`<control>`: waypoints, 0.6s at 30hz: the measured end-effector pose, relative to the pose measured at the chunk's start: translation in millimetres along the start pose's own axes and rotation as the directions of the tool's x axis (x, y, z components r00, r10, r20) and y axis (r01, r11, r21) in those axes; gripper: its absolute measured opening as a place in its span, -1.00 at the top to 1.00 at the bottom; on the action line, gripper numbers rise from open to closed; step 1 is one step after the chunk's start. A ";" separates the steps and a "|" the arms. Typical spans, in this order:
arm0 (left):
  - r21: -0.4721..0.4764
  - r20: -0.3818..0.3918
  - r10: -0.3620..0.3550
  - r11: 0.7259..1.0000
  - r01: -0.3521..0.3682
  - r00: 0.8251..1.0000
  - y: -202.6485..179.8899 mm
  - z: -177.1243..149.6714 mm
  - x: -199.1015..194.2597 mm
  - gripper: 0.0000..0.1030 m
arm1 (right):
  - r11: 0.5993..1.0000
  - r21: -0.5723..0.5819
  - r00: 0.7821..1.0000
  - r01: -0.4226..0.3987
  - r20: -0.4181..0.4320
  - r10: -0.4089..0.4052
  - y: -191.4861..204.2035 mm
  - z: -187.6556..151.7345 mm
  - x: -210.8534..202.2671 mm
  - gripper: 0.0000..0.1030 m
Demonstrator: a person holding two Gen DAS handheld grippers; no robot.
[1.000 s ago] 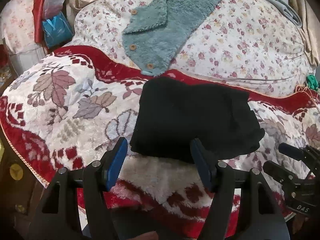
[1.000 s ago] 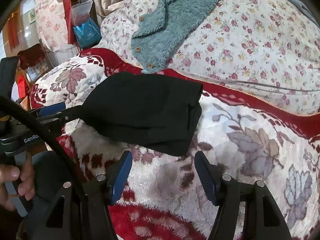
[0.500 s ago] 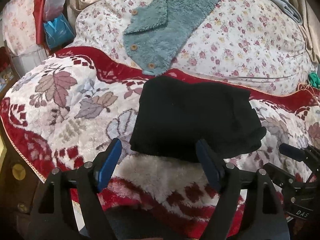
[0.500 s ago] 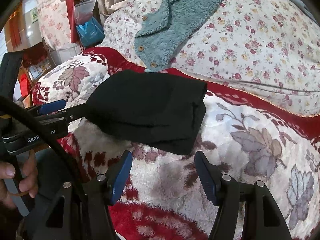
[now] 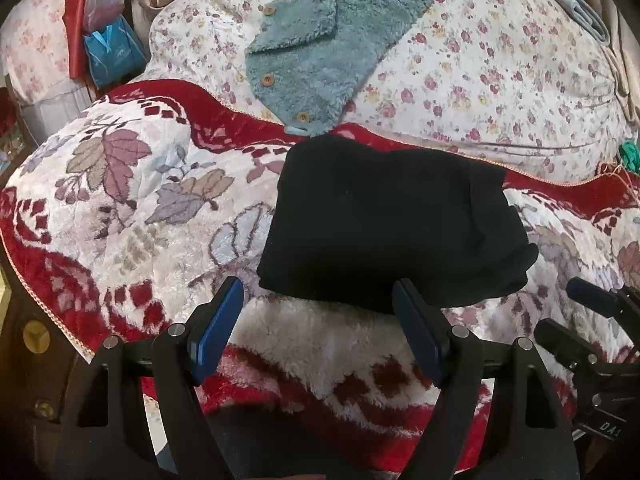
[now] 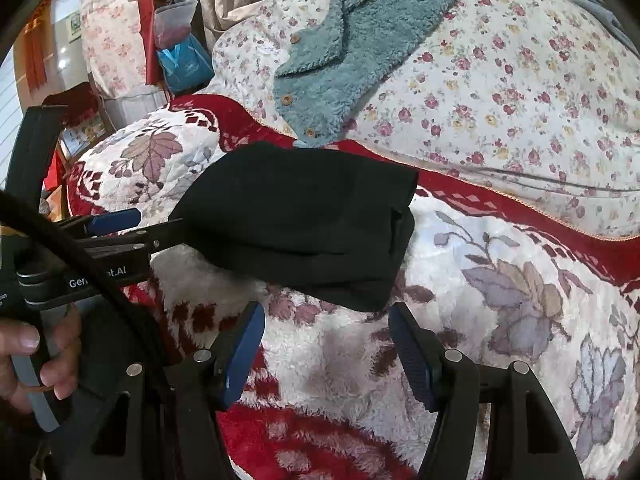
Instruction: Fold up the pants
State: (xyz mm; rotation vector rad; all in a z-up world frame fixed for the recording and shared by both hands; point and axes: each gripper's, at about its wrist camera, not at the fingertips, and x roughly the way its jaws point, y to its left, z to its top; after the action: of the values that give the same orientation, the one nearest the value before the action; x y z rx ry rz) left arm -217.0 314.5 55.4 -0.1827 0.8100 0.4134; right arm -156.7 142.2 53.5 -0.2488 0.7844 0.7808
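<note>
The black pants [image 5: 384, 220] lie folded into a compact rectangle on the red and cream patterned blanket [image 5: 132, 208]. They also show in the right wrist view [image 6: 304, 220]. My left gripper [image 5: 320, 328] is open and empty, just in front of the near edge of the pants. My right gripper [image 6: 326, 344] is open and empty, just in front of the pants' near right corner. The left gripper shows from the side in the right wrist view [image 6: 120, 224], beside the pants' left edge.
A teal fleece garment with wooden buttons [image 5: 320, 52] lies on the floral quilt [image 5: 500, 80] behind the pants. A blue bag [image 5: 112, 56] and red fabric stand at the far left. The blanket's edge [image 5: 40, 304] drops off at the near left.
Both grippers have drawn back slightly from the folded pants and stay open. The pants have not moved.
</note>
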 end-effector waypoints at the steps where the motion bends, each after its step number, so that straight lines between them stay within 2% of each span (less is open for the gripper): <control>1: 0.003 0.002 0.002 1.000 -0.002 1.000 -0.5 -0.3 -0.3 -0.51 | 1.000 0.001 1.000 0.000 0.003 0.000 -0.5 0.2 -0.8 -0.23; 3: 0.009 0.008 0.007 1.000 -0.007 1.000 -1.3 -0.4 -1.1 -0.51 | 1.000 -0.002 1.000 -0.004 0.023 0.004 -0.7 0.9 -4.5 -0.23; 6: 0.020 0.013 0.009 1.000 -0.009 1.000 -2.8 -1.2 -1.5 -0.51 | 1.000 -0.027 0.994 -0.014 0.104 0.017 0.0 3.3 -20.2 -0.23; 9: 0.022 0.029 0.005 1.000 -0.006 1.000 -2.7 -1.1 -4.0 -0.51 | 0.998 -0.057 0.975 0.016 0.222 -0.003 3.7 6.1 -44.0 -0.24; 11: 0.009 0.056 0.001 1.000 -0.001 0.998 -0.5 -1.3 -8.9 -0.51 | 0.994 -0.075 0.951 0.081 0.304 -0.054 7.9 7.0 -56.9 -0.47; 12: 0.000 0.071 0.001 1.000 -0.001 0.997 1.1 -1.4 -11.5 -0.51 | 0.989 -0.074 0.937 0.127 0.336 -0.095 9.2 6.9 -60.3 -0.66; 13: -0.006 0.083 0.001 1.000 -0.001 0.997 1.8 -1.3 -13.5 -0.51 | 0.981 -0.064 0.925 0.183 0.348 -0.150 9.6 6.9 -61.5 -0.73; 14: -0.016 0.100 0.001 1.000 0.000 0.995 3.7 -1.4 -16.8 -0.51 | 0.977 -0.061 0.923 0.204 0.343 -0.171 8.5 6.8 -60.9 -0.73; 16: -0.028 0.119 -0.002 1.000 0.006 0.993 5.5 -1.0 -20.4 -0.51 | 0.976 -0.059 0.929 0.208 0.324 -0.178 5.1 7.7 -59.1 -0.73; 18: -0.034 0.128 -0.043 0.998 0.047 0.991 8.0 0.3 -22.6 -0.61 | 0.981 -0.049 0.931 0.189 0.325 -0.163 1.3 8.1 -60.9 -0.73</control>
State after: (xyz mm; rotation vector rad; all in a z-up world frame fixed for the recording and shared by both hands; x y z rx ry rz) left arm -234.1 315.3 72.2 -0.2067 0.6722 0.3937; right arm -180.7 114.2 102.8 -0.2523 0.4177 0.6609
